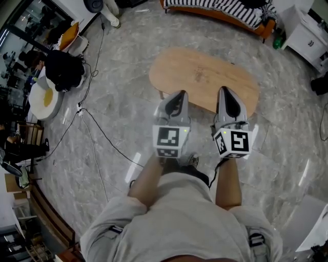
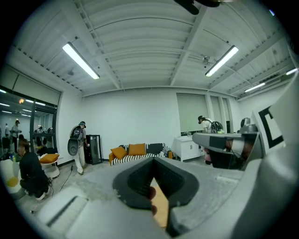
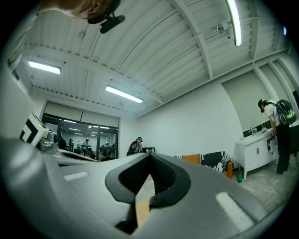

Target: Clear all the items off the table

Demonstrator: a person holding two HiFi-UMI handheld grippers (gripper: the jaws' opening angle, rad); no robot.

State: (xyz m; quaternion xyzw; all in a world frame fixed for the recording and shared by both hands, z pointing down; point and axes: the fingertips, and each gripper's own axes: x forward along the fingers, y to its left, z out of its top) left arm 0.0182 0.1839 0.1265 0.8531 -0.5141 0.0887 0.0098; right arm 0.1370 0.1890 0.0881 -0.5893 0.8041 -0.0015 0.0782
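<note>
An oval wooden table [image 1: 205, 77] stands on the marble floor ahead of me, and no items show on its top. My left gripper [image 1: 177, 94] hangs over the table's near edge, pointing forward, its jaws shut on nothing. My right gripper [image 1: 226, 92] is beside it, also over the near edge and shut with nothing held. In the left gripper view the dark pads [image 2: 135, 179] meet at the tip of the left gripper [image 2: 153, 158], and a sliver of the table [image 2: 161, 210] shows below them. The right gripper [image 3: 149, 154] looks the same, with table wood [image 3: 141, 210] in its gap.
A striped sofa [image 1: 220, 10] with orange cushions stands beyond the table, a white cabinet [image 1: 302, 30] at far right. Black cables [image 1: 97, 128] run across the floor on the left. A person in black [image 1: 64, 69] crouches near a white round seat [image 1: 43, 100].
</note>
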